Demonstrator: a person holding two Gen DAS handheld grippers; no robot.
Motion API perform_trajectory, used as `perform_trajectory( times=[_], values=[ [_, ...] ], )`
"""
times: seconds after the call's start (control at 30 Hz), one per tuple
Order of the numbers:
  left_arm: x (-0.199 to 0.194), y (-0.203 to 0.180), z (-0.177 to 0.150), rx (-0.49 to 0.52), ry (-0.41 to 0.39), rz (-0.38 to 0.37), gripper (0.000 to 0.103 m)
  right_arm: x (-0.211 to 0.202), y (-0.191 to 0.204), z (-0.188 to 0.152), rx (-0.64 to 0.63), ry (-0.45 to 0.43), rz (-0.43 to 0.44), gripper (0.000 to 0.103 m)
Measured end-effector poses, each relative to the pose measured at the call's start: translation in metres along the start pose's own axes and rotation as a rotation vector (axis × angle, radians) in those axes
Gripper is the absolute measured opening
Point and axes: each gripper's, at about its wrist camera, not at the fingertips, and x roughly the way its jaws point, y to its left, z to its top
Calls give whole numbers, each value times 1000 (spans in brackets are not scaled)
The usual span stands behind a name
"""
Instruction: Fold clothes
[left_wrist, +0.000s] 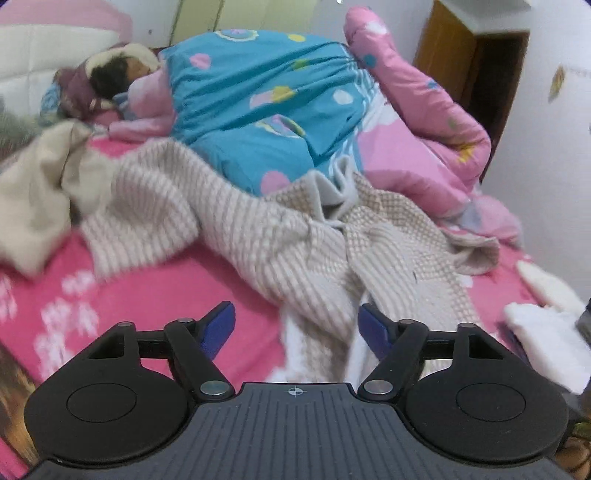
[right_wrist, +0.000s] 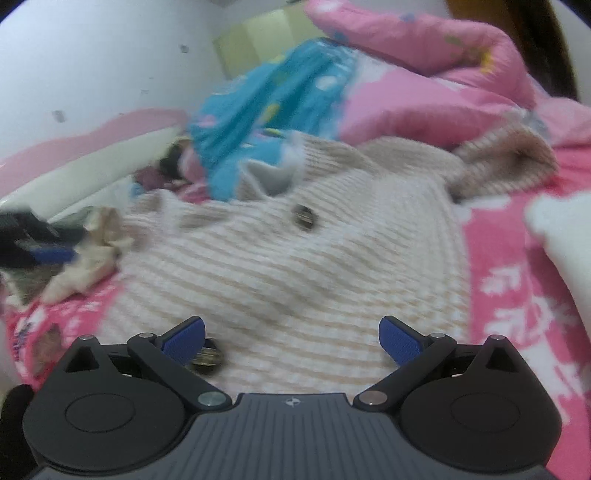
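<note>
Across the pink bed (left_wrist: 155, 295) a beige striped knit cardigan (left_wrist: 258, 236) is lying rumpled, buttons (right_wrist: 303, 218) facing up, one sleeve trailing toward a cream garment (left_wrist: 33, 192). Both the left tongs (left_wrist: 295, 325) and the right tongs (right_wrist: 291, 339) are hovering over it spread wide, gripping nothing. Judging by the creases, pinching a hem or shoulder edge and smoothing it flat would be helping any fold. Behind it, a blue quilt (left_wrist: 258, 92) is piling up.
</note>
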Motion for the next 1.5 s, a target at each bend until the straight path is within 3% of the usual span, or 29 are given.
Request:
perform_trajectory(
  times=[0.13,0.2,0.3,0.5,0.57,0.63,0.67,0.73,0.77,0.9,1.0,1.23,1.33,1.5],
  values=[
    [6,17,-26,-108,35,-27,43,-11,58,0,-196,-24,56,102],
    [9,22,-37,-133,49,-37,39,-6,84,-5,-273,-14,71,102],
    [7,21,-50,-123,39,-50,37,13,114,-11,-345,14,34,101],
    [6,18,-62,-105,20,-86,37,46,134,-9,-370,63,-32,98],
    [7,20,-64,-110,16,-99,37,42,124,-2,-342,50,-63,85],
    [8,20,-65,-106,12,-122,37,37,112,5,-310,35,-93,55],
    [7,19,-66,-93,5,-132,37,34,106,9,-294,28,-108,48],
    [7,13,-67,-58,-1,-162,38,28,95,16,-262,13,-139,18],
    [8,10,-68,-44,0,-176,38,26,89,20,-246,6,-154,14],
    [12,-4,-68,9,13,-233,42,15,66,34,-181,-24,-214,9],
    [18,-15,-69,71,31,-201,43,7,48,45,-133,-46,-259,8],
    [24,-16,-71,71,55,-180,43,-106,-45,102,84,-359,-509,8],
    [26,-17,-72,76,69,-173,43,-155,-96,91,234,-425,-627,8],
    [29,-21,-72,93,99,-175,44,-177,-187,32,555,-328,-749,8]
  ],
)
